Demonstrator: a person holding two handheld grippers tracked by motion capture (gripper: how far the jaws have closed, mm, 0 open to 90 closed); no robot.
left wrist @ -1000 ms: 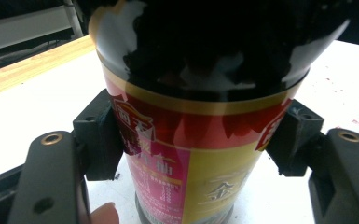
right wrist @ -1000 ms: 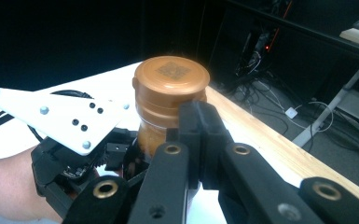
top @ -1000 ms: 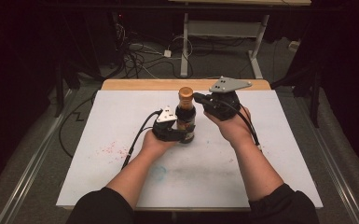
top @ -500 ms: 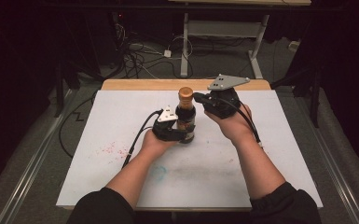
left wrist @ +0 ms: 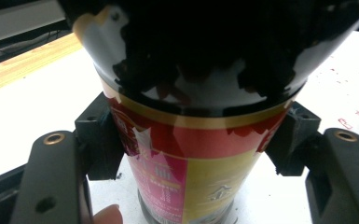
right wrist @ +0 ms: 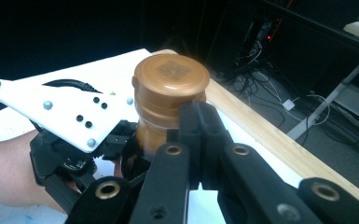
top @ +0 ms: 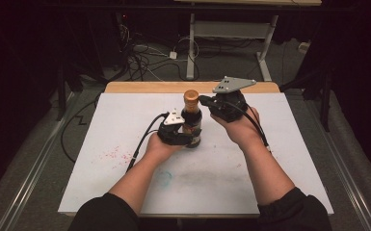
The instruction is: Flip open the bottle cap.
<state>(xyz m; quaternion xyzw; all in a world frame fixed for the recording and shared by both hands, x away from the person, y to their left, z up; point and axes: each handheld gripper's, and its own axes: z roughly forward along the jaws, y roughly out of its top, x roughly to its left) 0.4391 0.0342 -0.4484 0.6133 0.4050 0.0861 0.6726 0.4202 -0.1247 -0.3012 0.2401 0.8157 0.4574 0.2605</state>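
A dark sauce bottle (top: 192, 126) with a brown cap (top: 190, 96) stands upright near the middle of the white sheet (top: 279, 144). My left gripper (top: 188, 138) is shut on its lower body. In the left gripper view the two pads (left wrist: 100, 140) press on either side of the red and yellow label (left wrist: 196, 158). My right gripper (top: 203, 99) comes in from the right at cap height. Its jaws are shut together, with nothing between them. Their tips (right wrist: 198, 126) rest against the neck just under the cap (right wrist: 170, 84). The left gripper's white plate (right wrist: 56, 112) lies beyond.
The sheet lies on a wooden table whose far edge (top: 139, 87) runs behind the bottle. Red specks (top: 113, 155) and a bluish smudge (top: 163, 179) mark the sheet's near left. Cables (top: 139, 57) and a desk frame (top: 231, 29) are on the floor beyond.
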